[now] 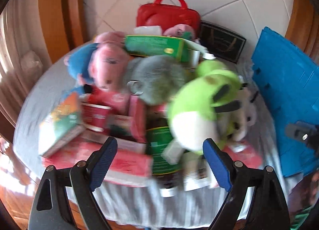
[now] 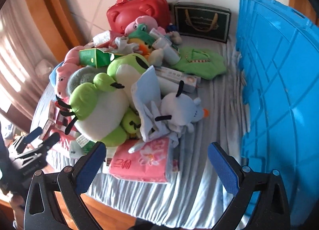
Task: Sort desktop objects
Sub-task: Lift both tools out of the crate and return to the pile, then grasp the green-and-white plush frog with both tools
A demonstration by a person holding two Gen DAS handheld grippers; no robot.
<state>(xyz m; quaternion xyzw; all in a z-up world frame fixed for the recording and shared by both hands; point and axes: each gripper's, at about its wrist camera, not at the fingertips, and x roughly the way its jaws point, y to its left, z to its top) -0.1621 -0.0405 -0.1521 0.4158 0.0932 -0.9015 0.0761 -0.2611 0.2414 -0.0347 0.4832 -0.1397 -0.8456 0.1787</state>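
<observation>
- Open strip of grey cloth (image 2: 217,110) between toy pile and blue crate (image 2: 279,82); passable along its whole length.
- Blocked on the right by the upright crate wall.
- Blocked at the far end by red case (image 2: 137,12) and dark box (image 2: 202,22).
- Crowded on the left: green plush (image 2: 99,108), pink tissue pack (image 2: 141,162).

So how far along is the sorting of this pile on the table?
Nothing looks sorted yet: the plush toys, like the green frog plush, still lie jumbled with boxes such as the green box and the pink tissue pack. Nothing is in hand; the left gripper and right gripper both have open, empty jaws near the pile's front. The whole heap is left, with the blue crate alongside.
</observation>
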